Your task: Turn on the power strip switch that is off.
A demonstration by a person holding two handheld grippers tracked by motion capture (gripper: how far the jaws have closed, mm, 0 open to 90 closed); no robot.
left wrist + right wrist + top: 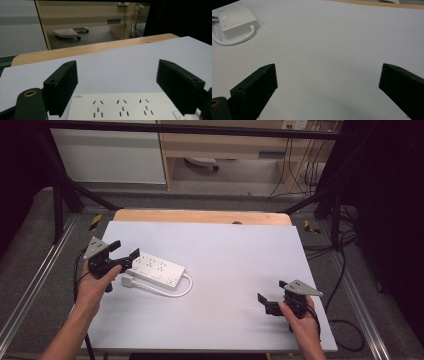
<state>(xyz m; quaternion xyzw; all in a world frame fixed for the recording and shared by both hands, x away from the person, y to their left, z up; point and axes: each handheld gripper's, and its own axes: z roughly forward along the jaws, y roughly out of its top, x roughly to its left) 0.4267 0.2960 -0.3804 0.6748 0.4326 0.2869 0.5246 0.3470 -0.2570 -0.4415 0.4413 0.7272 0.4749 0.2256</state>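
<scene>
High view: the left gripper (124,255), jaws spread wide and gripping nothing, is held over a white power strip (159,269); the right gripper (271,298), likewise wide and empty, is held well apart.

The high view looks forward and down from above the person's side, taking in the whole white counter (225,270), with the left tongs (126,251) at its left and the right tongs (270,295) at its right. The left gripper view sits low and close behind its tongs (117,82), facing across the counter's far wooden edge; a white power strip (125,106) lies between and just ahead of its jaws. The right gripper view looks down past its tongs (327,87) at bare counter, with the same power strip (235,18) far ahead, shared by all three views.
</scene>
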